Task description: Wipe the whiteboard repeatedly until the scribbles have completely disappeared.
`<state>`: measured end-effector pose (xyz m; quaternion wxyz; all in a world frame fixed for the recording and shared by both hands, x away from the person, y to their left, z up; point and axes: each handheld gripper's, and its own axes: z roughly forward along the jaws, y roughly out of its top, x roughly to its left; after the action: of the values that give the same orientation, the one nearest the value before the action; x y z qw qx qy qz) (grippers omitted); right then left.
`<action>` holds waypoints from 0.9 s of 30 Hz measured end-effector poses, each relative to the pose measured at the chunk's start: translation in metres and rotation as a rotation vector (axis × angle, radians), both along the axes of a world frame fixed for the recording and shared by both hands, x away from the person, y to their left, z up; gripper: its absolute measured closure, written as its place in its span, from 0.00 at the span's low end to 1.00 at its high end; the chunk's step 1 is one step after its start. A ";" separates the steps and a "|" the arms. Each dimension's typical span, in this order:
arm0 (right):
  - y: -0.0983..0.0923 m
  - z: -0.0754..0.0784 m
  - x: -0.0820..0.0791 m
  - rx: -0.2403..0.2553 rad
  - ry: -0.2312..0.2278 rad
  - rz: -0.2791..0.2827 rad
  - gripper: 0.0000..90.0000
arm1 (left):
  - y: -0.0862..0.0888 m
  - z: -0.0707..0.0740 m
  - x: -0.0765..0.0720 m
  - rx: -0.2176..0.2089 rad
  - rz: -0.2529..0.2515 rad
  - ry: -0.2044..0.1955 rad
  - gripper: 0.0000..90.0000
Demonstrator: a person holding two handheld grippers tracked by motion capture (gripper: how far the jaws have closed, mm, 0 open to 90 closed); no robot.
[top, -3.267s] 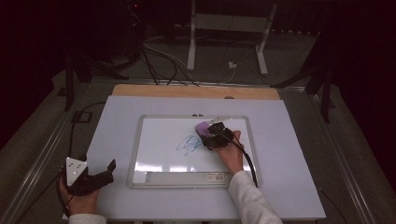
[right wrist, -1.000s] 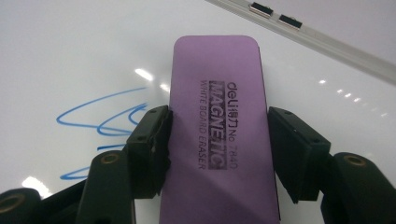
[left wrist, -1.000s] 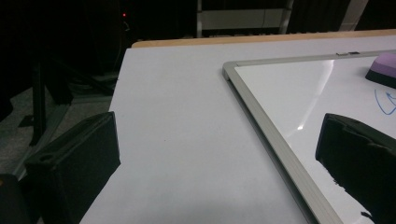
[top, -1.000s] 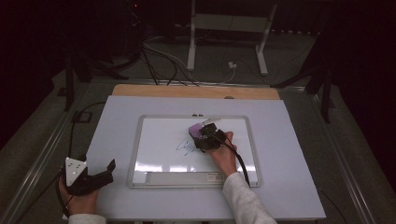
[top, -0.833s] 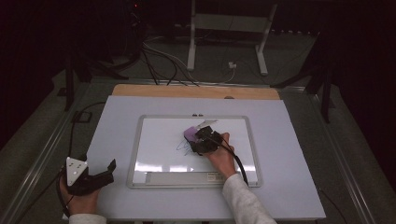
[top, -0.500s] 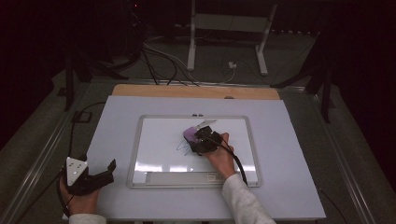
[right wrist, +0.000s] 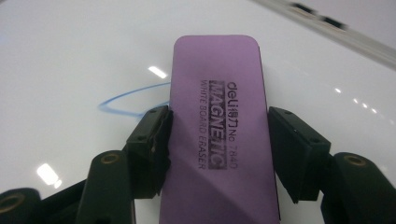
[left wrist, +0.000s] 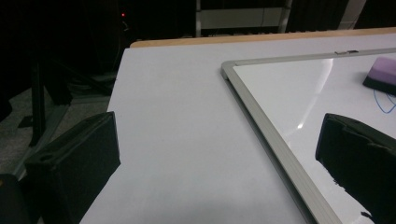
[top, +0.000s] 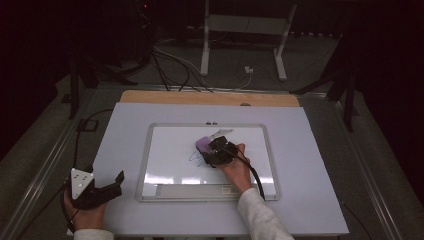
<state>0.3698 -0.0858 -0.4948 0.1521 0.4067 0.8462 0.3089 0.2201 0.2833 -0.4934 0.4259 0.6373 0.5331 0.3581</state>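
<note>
Near the middle of the silver-framed whiteboard (top: 165, 150) on the desk (top: 310, 165), the right tongs (right wrist: 217, 135) clamp a purple rectangular magnetic eraser (right wrist: 219, 116) over blue scribbles (right wrist: 126, 100). At the desk's near-left corner, the left tongs (top: 107, 185) rest spread apart.

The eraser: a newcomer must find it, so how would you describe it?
On the white table lies a framed whiteboard. Near its middle, over blue scribbles, the right gripper clamps the eraser: the only purple block, printed "MAGNETIC".
</note>
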 end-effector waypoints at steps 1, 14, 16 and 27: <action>0.002 0.000 -0.002 -0.008 -0.007 0.016 0.46 | 0.000 0.000 0.000 -0.002 0.002 0.000 0.01; -0.003 0.001 -0.001 -0.021 -0.003 -0.017 0.46 | 0.000 -0.001 0.001 0.002 -0.004 0.007 0.01; 0.003 0.002 -0.009 -0.032 -0.010 0.043 0.46 | 0.000 0.000 0.000 0.001 -0.001 0.003 0.01; -0.012 0.003 -0.011 -0.047 -0.003 -0.011 0.46 | 0.001 -0.001 0.001 -0.001 -0.001 0.006 0.01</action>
<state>0.3586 -0.0981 -0.4917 0.1645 0.4074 0.8507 0.2887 0.2209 0.2844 -0.4944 0.4248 0.6383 0.5343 0.3559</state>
